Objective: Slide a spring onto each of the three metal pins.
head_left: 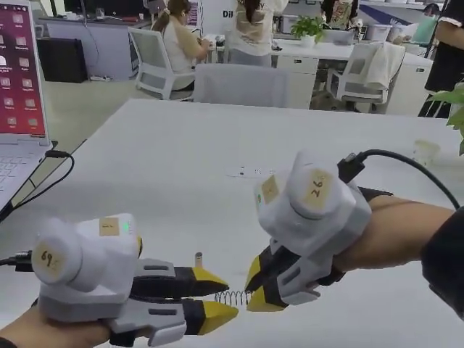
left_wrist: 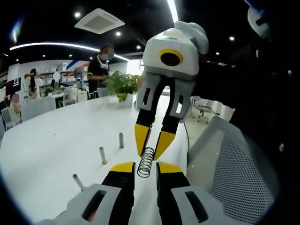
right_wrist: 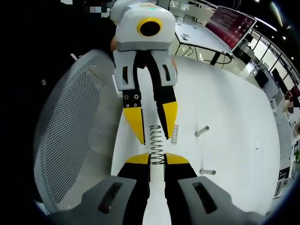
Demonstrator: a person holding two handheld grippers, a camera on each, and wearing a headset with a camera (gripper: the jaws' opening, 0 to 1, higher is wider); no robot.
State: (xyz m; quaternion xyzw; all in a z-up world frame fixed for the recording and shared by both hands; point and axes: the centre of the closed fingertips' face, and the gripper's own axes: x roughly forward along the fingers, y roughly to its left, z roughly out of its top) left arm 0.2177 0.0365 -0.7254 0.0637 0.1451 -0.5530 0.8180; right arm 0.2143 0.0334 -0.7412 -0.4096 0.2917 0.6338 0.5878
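A small steel spring (head_left: pixel 232 297) (left_wrist: pixel 145 162) (right_wrist: pixel 156 143) hangs in the air between my two grippers. My right gripper (head_left: pixel 254 293) (right_wrist: pixel 157 160) (left_wrist: pixel 152 145) is shut on one end of it. My left gripper (head_left: pixel 217 297) (left_wrist: pixel 146 168) (right_wrist: pixel 152 124) faces it, open, with its yellow tips on either side of the spring's other end. Three bare metal pins (left_wrist: pixel 121 139) (left_wrist: pixel 102 155) (left_wrist: pixel 78 182) stand upright on the white table (head_left: pixel 217 167); one pin (head_left: pixel 199 259) rises just behind the left gripper's jaws. A second spring (right_wrist: pixel 175 134) lies on the table near a pin (right_wrist: pixel 202 131).
A laptop (head_left: pixel 18 94) with a black cable (head_left: pixel 51 174) sits at the table's left edge. A small cup (head_left: pixel 425 152) stands far right. A mesh chair (left_wrist: pixel 234 164) (right_wrist: pixel 75 136) is close by the table's near edge. People sit at desks beyond.
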